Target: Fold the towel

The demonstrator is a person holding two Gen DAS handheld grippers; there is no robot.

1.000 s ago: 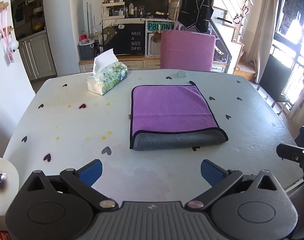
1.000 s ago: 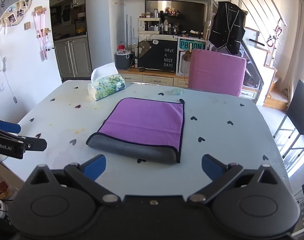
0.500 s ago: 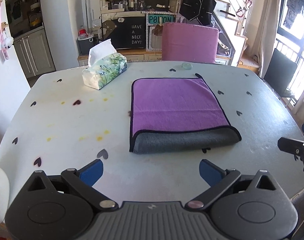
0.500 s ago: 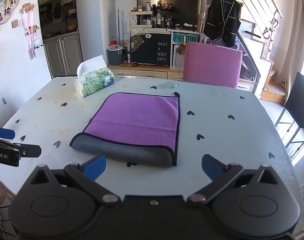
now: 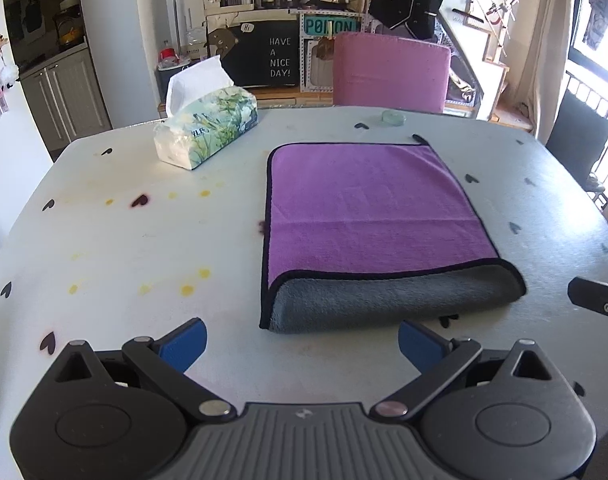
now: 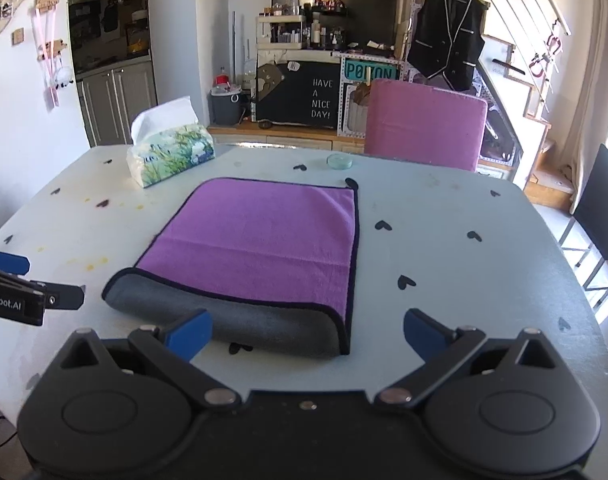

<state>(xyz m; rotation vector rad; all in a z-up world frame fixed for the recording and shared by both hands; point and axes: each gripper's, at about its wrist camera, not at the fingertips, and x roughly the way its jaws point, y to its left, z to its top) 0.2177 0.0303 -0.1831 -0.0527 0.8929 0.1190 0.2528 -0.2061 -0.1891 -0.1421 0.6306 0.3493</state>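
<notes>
A purple towel [image 5: 368, 208] with a black hem lies flat on the white table [image 5: 115, 236], folded once so its grey underside shows as a rolled fold along the near edge [image 5: 384, 300]. It also shows in the right wrist view [image 6: 259, 244]. My left gripper [image 5: 301, 344] is open and empty, just short of the fold's left half. My right gripper [image 6: 308, 334] is open and empty, close to the fold's right corner. Each gripper shows at the edge of the other's view.
A tissue box [image 5: 205, 126] stands at the table's far left. A small glass dish [image 5: 394, 117] sits beyond the towel. A pink chair [image 5: 392, 72] stands behind the table, a dark chair [image 6: 602, 216] to the right. Black hearts dot the table.
Both grippers have moved forward and lower toward the towel's near fold, so it looks larger. Both stayed open. The towel has not moved.
</notes>
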